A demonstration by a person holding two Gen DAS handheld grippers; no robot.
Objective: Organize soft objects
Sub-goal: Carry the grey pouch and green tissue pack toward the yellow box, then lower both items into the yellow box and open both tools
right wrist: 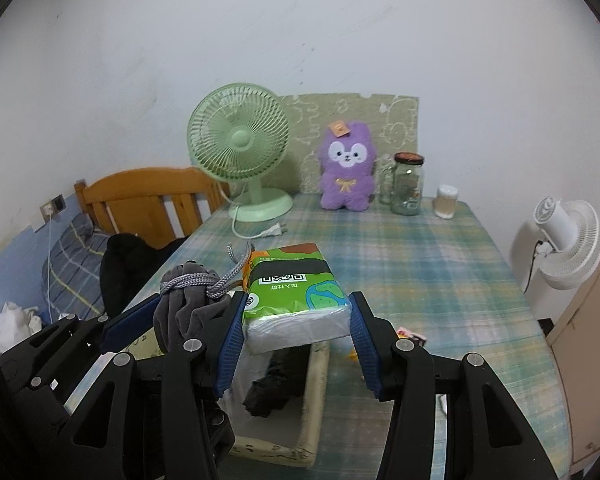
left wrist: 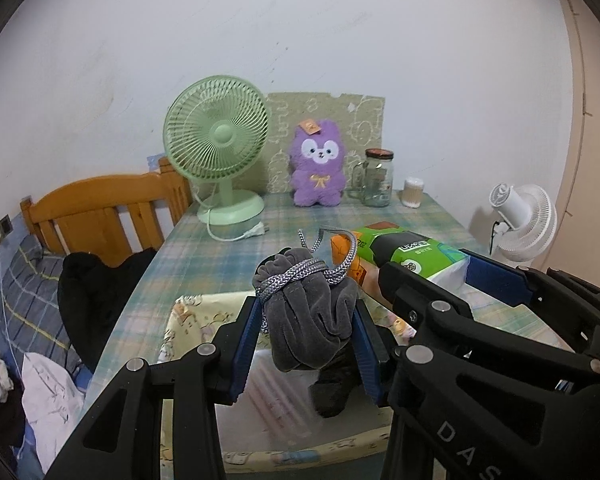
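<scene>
My left gripper (left wrist: 308,338) is shut on a grey velvet drawstring pouch (left wrist: 312,312) tied with a braided cord, held above a cream fabric storage box (left wrist: 188,320). A dark soft item (left wrist: 332,392) lies inside that box. My right gripper (right wrist: 298,336) is shut on a green and white tissue pack (right wrist: 296,296), held over the same box (right wrist: 316,384), just right of the pouch (right wrist: 188,308). In the left wrist view the tissue pack (left wrist: 416,256) shows between the right gripper's blue pads. A purple plush toy (left wrist: 318,168) sits upright at the table's back.
A green desk fan (left wrist: 220,148) with its loose cord, a glass jar (left wrist: 376,178) and a cotton swab tub (left wrist: 414,192) stand at the back of the plaid table (right wrist: 440,272). A wooden bed (left wrist: 100,208) with dark clothing lies left. A white fan (right wrist: 568,244) stands right.
</scene>
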